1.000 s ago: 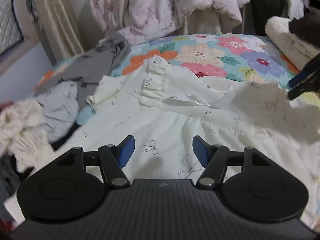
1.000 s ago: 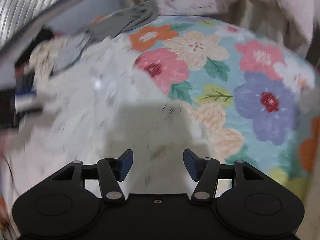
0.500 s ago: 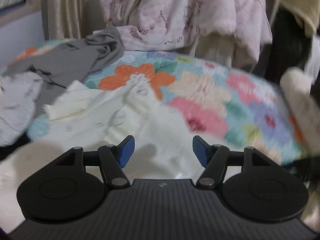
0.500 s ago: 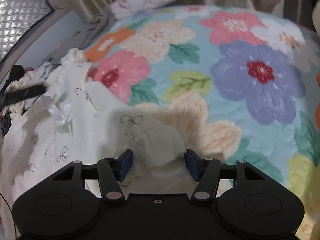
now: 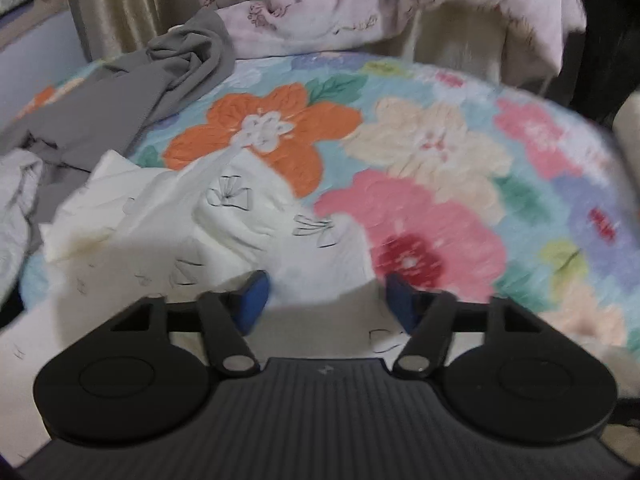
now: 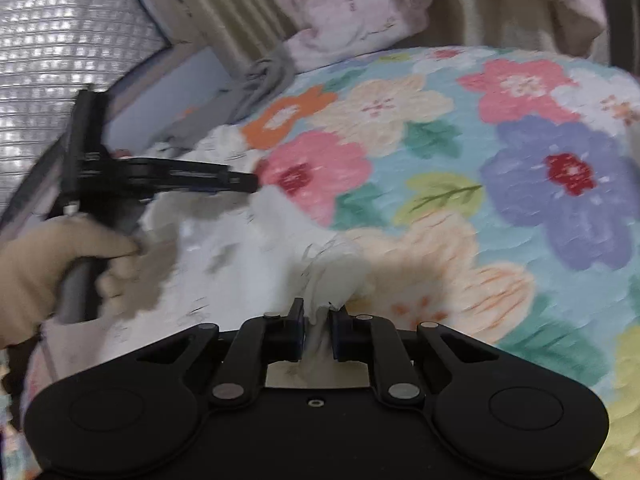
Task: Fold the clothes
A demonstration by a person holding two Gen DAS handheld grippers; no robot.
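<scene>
A cream garment with small black bow prints (image 5: 224, 220) lies crumpled on the floral bedspread (image 5: 420, 152). My left gripper (image 5: 326, 298) is open, its blue pads low over the garment's near part, with fabric between the jaws. In the right wrist view the same garment (image 6: 240, 256) spreads to the left. My right gripper (image 6: 318, 330) is shut on a bunched edge of it. The left gripper also shows in the right wrist view (image 6: 252, 182), held by a gloved hand (image 6: 52, 268), its tip at the garment's far edge.
A grey garment (image 5: 132, 96) and a pale grey one (image 5: 16, 196) lie at the bed's left. A pink-white quilt (image 5: 360, 0) hangs behind the bed, beside beige curtains (image 5: 116, 4). A silver quilted panel (image 6: 60, 48) fills the upper left of the right wrist view.
My right gripper has closed on the garment's edge. My left gripper stayed open and moved forward and lower over the garment, toward its far edge.
</scene>
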